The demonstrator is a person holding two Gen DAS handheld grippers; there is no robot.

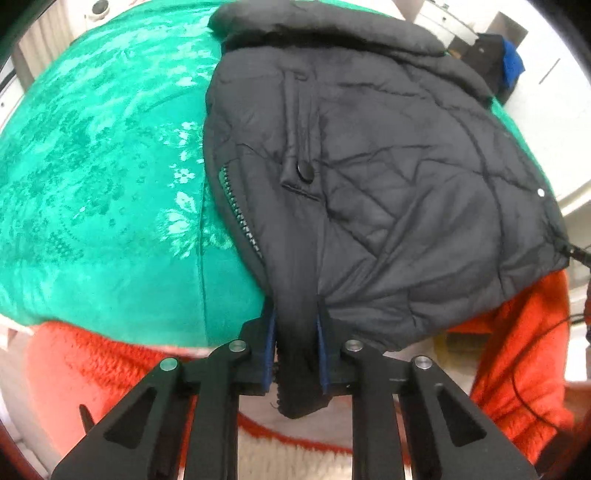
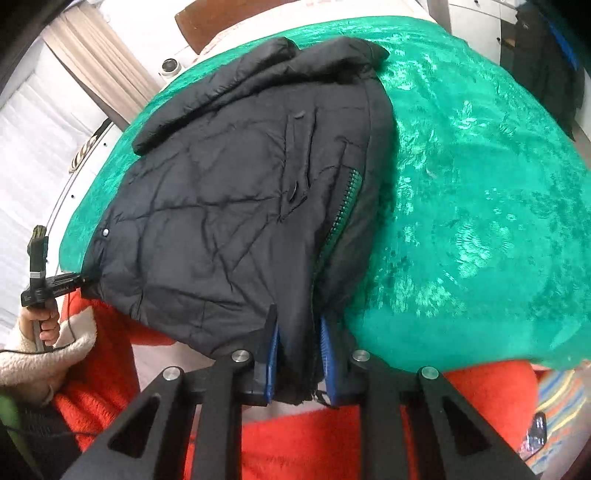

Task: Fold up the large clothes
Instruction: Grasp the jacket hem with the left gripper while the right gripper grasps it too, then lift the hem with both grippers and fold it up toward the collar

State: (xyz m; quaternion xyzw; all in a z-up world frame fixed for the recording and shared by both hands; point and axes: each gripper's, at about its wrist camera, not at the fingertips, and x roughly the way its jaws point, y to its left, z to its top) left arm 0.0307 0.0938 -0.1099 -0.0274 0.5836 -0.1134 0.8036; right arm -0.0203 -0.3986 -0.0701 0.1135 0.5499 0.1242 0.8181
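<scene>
A bright green plush blanket with a pale flower pattern [image 1: 110,166] covers the whole work surface, and over its near edge hangs a fuzzy orange-red cover [image 1: 92,362]. Behind it the room shows white cabinet fronts [image 1: 546,62], and in the right wrist view a beige curtain [image 2: 99,62] beside a white wall, and a brown wooden board [image 2: 229,18] at the far end. A dark garment with a blue patch [image 1: 498,59] hangs near the cabinets. The black quilted puffer jacket [image 1: 388,184] lies spread on the blanket, collar at the far side, its zip teeth and a snap button facing up, its hem reaching over the near edge. The left gripper [image 1: 295,354] is clamped on the jacket's hem, black fabric pinched between its blue pads. The right gripper [image 2: 299,362] is likewise closed on the hem, just beside the zip. In the right wrist view the other black tool meets the jacket's far hem corner, held by a hand [image 2: 46,325] in a cream fleece sleeve [image 2: 33,365]. A striped cloth [image 2: 561,391] shows at the lower right edge.
</scene>
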